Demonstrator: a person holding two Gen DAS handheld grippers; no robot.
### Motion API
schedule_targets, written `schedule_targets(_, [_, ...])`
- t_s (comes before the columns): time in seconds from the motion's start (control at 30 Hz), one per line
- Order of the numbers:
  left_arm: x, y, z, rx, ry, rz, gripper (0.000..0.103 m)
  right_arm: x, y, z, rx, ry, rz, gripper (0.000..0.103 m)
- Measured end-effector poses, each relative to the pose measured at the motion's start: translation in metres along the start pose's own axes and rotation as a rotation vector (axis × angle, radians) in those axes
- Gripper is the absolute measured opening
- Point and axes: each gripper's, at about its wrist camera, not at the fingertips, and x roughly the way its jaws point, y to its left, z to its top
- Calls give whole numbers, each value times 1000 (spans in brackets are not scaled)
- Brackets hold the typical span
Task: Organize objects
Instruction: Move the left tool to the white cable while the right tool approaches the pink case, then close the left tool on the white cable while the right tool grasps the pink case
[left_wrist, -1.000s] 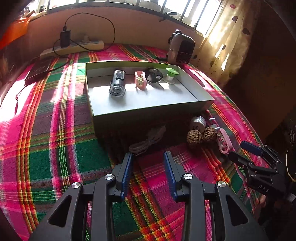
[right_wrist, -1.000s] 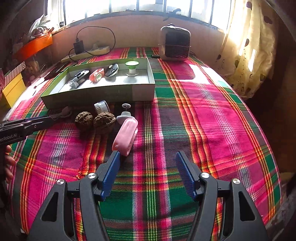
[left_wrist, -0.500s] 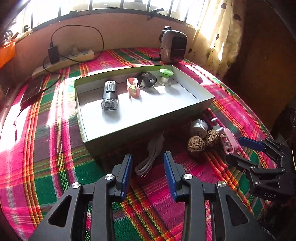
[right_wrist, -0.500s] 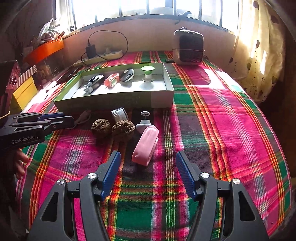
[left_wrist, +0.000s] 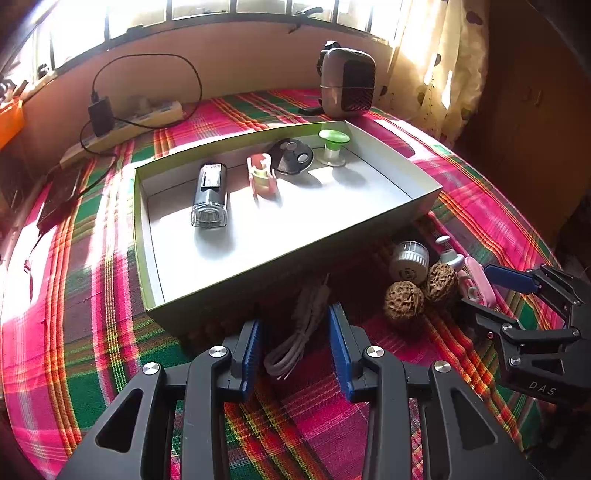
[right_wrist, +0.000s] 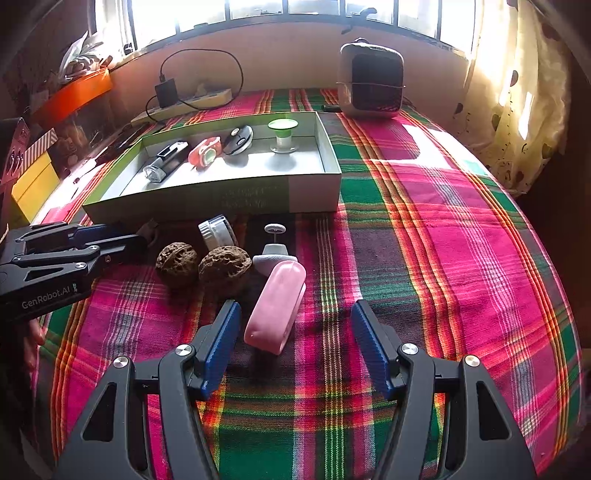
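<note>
Gaping empty, left hand-held gripper (left_wrist: 295, 347) straddles the limp, light cable (left_wrist: 295, 343); right hand-held gripper (right_wrist: 295, 347), likewise apart, should pinch the smooth pink case (right_wrist: 275, 310) mid-body.

Both grippers are black, angular frames with triangular cut-outs and round silver screws at the joints. The left gripper (left_wrist: 295, 354) and right gripper (right_wrist: 295, 343) each carry ribbed blue pads (right_wrist: 221, 343). White lettering reads "GenRobot.AI" on one body, "DAS" on the other.
</note>
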Motion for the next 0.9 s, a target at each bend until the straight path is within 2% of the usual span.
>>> schedule_targets(0.33, [-2, 2, -2, -59, -11, -3, 31, -1, -10, -1, 12, -2, 4, 63])
schedule_targets(0.43, [-2, 3, -2, -60, -12, 8, 27, -2, -10, -1, 5, -4, -1, 61])
schedule_targets(0.67, [-3, 4, -4, -66, -7, -8, 16, -5, -15, -4, 13, -16, -12, 47])
schedule_targets(0.73, [-3, 4, -5, -65, -10, -6, 16, -6, -16, -4, 19, -21, -17, 33])
schedule_targets(0.8, [-4, 4, -5, -72, -8, -12, 15, -6, -18, -4, 24, -25, -16, 26])
schedule_targets(0.9, [-4, 5, -6, -82, -11, -21, 15, -7, -19, -5, 23, -27, -12, 22])
